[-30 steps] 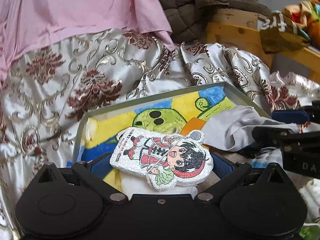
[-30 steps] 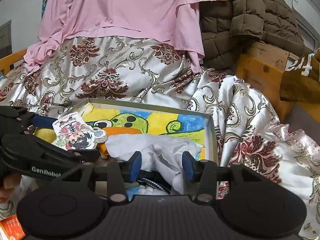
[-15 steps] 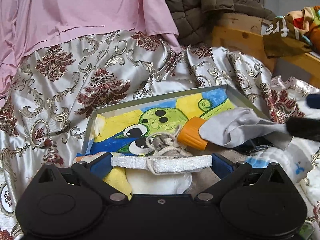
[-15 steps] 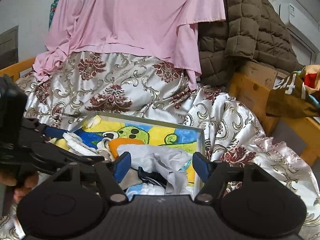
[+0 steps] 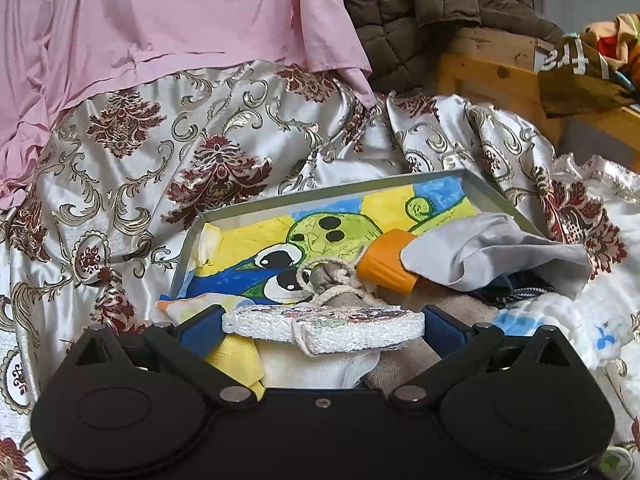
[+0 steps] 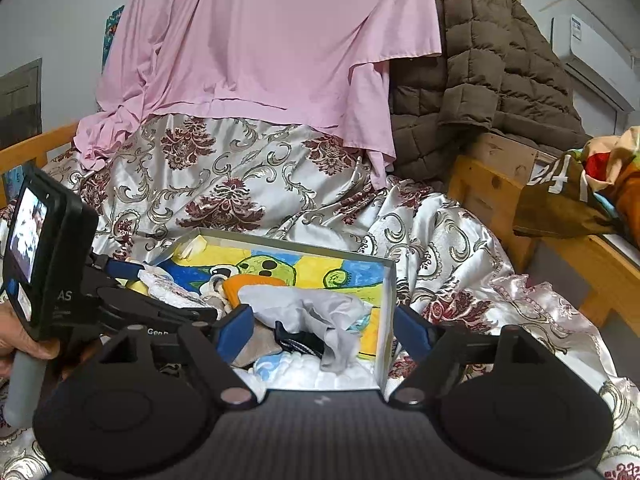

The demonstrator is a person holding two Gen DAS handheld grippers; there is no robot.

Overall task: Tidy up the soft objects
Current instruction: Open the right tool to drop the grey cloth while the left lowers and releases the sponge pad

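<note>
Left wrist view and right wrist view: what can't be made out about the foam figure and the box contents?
- Foam figure: left wrist view shows it edge-on between the left gripper's jaws, so its printed face is unreadable.
- Orange piece: the grey cloth covers its far end.
- Dark striped item: right wrist view, mostly under the cloth.
- Box floor: near part buried under fabrics.
</note>
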